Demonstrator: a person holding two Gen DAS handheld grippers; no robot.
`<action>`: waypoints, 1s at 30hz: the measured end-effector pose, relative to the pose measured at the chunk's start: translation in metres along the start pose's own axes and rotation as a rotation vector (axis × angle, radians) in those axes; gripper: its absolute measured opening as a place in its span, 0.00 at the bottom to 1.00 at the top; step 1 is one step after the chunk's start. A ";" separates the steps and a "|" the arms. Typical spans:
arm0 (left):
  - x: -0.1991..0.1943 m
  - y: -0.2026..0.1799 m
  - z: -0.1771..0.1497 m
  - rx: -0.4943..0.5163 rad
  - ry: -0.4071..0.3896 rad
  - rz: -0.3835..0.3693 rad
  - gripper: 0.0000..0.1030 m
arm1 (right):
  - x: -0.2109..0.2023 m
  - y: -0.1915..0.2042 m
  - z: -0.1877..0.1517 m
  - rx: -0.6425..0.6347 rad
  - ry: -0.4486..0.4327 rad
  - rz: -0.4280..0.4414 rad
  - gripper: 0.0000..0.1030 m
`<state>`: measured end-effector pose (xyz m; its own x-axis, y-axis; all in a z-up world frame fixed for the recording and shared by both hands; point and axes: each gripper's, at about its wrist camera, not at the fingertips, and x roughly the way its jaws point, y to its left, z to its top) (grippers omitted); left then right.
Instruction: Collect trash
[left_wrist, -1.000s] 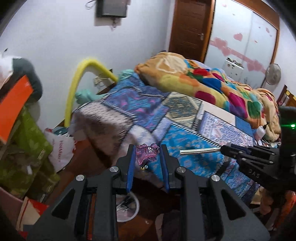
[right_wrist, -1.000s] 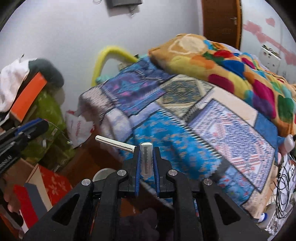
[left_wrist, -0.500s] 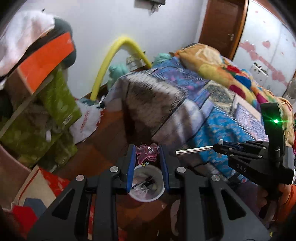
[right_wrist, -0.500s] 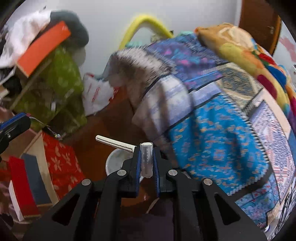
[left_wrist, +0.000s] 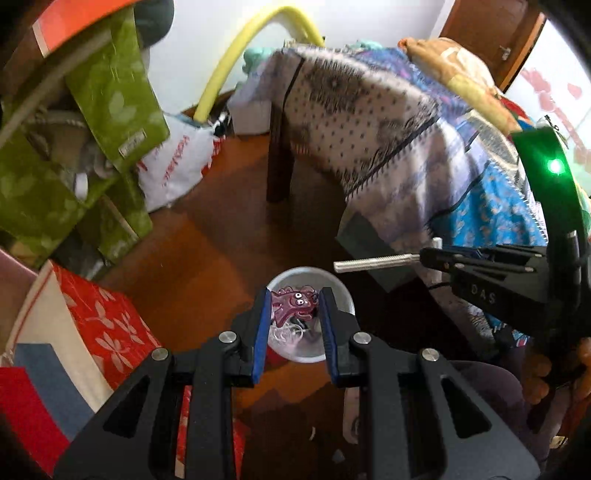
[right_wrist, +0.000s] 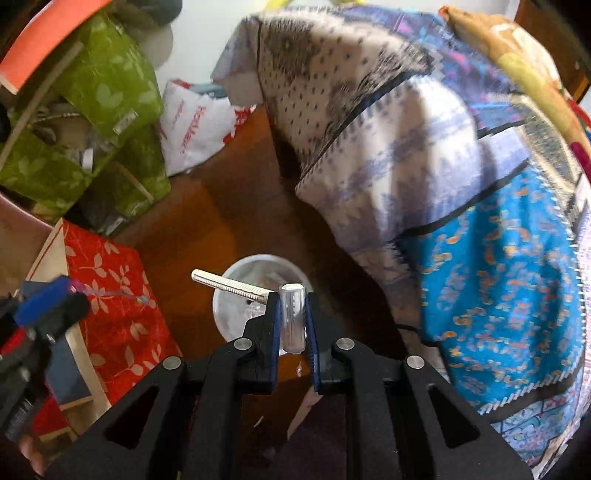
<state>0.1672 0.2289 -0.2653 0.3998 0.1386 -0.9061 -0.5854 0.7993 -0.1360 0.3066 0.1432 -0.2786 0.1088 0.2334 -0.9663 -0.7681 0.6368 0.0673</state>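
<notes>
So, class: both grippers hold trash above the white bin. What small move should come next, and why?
Probably open the left gripper: its purple rubbery figure sits directly over the white bin, which already holds scraps. The right gripper, shut on a clear tube with a metal rod, can release after.

A: Where do the wrist cameras face?
B: Both look steeply down at the floor, fairly near. The white bin (left_wrist: 334, 291) (right_wrist: 236, 295) sits around six o'clock, the bedspread (left_wrist: 388, 122) (right_wrist: 424, 147) toward two o'clock.
</notes>
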 end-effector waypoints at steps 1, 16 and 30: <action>0.004 0.000 0.000 -0.006 0.008 -0.001 0.25 | 0.005 0.001 0.002 0.001 0.013 0.010 0.12; 0.056 -0.019 0.010 -0.082 0.198 -0.074 0.26 | 0.001 0.001 0.009 -0.027 0.059 0.099 0.28; -0.054 -0.046 0.015 -0.015 -0.029 -0.081 0.26 | -0.120 -0.019 -0.034 -0.017 -0.185 0.067 0.28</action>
<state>0.1832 0.1931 -0.2046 0.4665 0.0908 -0.8798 -0.5604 0.8000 -0.2146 0.2869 0.0783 -0.1724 0.1699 0.4071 -0.8975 -0.7879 0.6031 0.1244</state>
